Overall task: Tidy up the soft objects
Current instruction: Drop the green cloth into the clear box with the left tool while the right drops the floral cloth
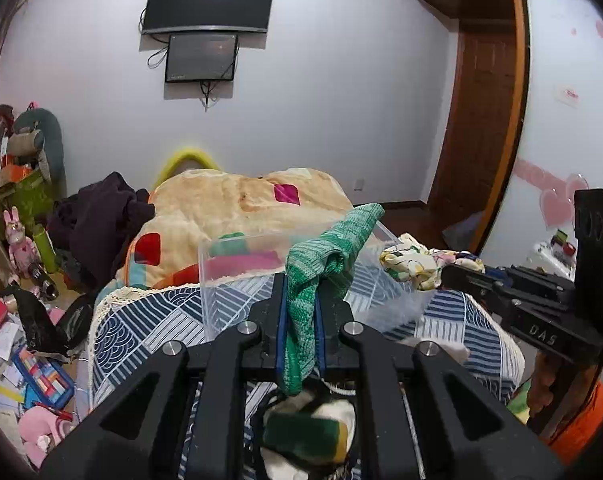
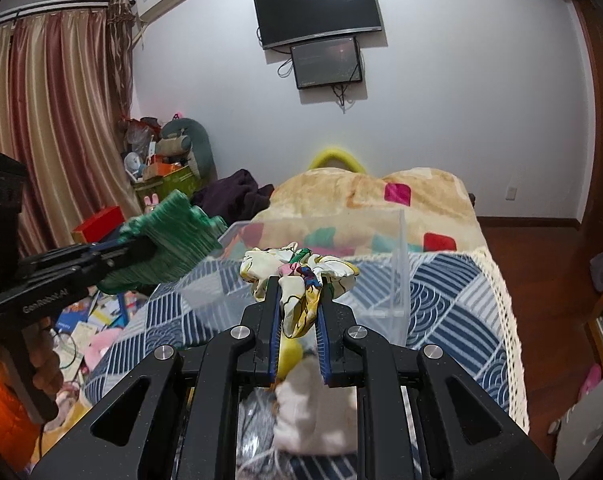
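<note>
Holding both pieces aloft, we noted the left gripper (image 1: 300,280) clamped on a green knitted cloth (image 1: 329,240) at centre frame of its own view; the cloth stood up between the jaws and drooped below them; the right gripper (image 2: 299,286) was clamped on a floral fabric piece (image 2: 297,268), also centre frame; a clear plastic bin (image 1: 221,280) sat on the patterned bedspread (image 2: 441,292) just beyond both grippers, mid-frame in each view; through its walls we made out only the blanket (image 1: 241,196) behind, so we could not tell whether anything lay inside; we judged the task at the carrying stage, two items lifted, neither yet in the bin; more soft things, a green-and-yellow striped piece (image 1: 305,432) and a white cloth (image 2: 313,420), lay low in frame beneath the grippers, seemingly left to sort.
</note>
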A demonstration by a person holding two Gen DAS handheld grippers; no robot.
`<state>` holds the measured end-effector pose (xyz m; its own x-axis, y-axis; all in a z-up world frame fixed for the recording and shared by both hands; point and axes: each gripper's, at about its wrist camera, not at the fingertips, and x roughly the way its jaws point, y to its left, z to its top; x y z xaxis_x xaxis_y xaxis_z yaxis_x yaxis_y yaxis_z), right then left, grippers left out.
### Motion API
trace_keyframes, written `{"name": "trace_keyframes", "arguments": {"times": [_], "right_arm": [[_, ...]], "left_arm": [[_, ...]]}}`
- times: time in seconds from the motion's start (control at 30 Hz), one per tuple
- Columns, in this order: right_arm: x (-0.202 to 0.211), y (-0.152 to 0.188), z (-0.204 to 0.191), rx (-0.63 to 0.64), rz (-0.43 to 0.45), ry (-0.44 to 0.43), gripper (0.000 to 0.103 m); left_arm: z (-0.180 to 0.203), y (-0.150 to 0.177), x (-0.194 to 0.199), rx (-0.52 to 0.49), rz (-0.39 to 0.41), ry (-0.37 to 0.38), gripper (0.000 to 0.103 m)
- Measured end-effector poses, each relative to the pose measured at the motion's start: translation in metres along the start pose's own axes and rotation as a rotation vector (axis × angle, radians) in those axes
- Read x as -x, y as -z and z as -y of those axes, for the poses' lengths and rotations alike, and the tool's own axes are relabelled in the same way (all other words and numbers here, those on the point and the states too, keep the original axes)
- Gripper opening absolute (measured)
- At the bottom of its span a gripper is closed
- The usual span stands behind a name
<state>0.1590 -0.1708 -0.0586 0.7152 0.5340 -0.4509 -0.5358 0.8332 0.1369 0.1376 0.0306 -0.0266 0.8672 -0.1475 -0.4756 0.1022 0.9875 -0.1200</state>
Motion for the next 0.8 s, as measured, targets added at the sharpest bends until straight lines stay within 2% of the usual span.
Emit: {"name": "trace_keyframes", "arguments": {"times": [0.13,0.3,0.47,0.57,0.6,0.63,0.7,0.8], "right_arm": [[-0.025,-0.008,-0.001,0.009,-0.041,0.037,0.014],[-0.063,-0.007,0.004,0.014,-0.144,0.076,0.014],[-0.075,-0.002,0.002,0.041,-0.191,0.100,0.017],[-0.075,0.001,0.000,0.059,-0.200,0.100,0.035],[-0.073,0.001,0.000,0.064,-0.198,0.103,0.043],[-0.072,0.000,-0.001,0.066,-0.195,0.105,0.046],[-0.067,-0.001,0.000,0.069,-0.185,0.108,0.052],[-0.055,-0.004,0.000,0.072,-0.158,0.104,0.057]], "left_arm": [[-0.008,-0.002,-0.035,0.018,-0.055,-0.031,0.011],[-0.016,0.009,-0.074,0.024,-0.153,-0.054,0.011],[-0.019,0.024,-0.095,0.007,-0.212,-0.090,0.011],[-0.021,0.025,-0.098,0.020,-0.227,-0.087,0.020],[-0.022,0.025,-0.099,0.027,-0.229,-0.080,0.029],[-0.023,0.024,-0.098,0.035,-0.230,-0.076,0.045],[-0.024,0.023,-0.092,0.043,-0.211,-0.077,0.057],[-0.019,0.018,-0.078,0.027,-0.186,-0.069,0.061]]}}
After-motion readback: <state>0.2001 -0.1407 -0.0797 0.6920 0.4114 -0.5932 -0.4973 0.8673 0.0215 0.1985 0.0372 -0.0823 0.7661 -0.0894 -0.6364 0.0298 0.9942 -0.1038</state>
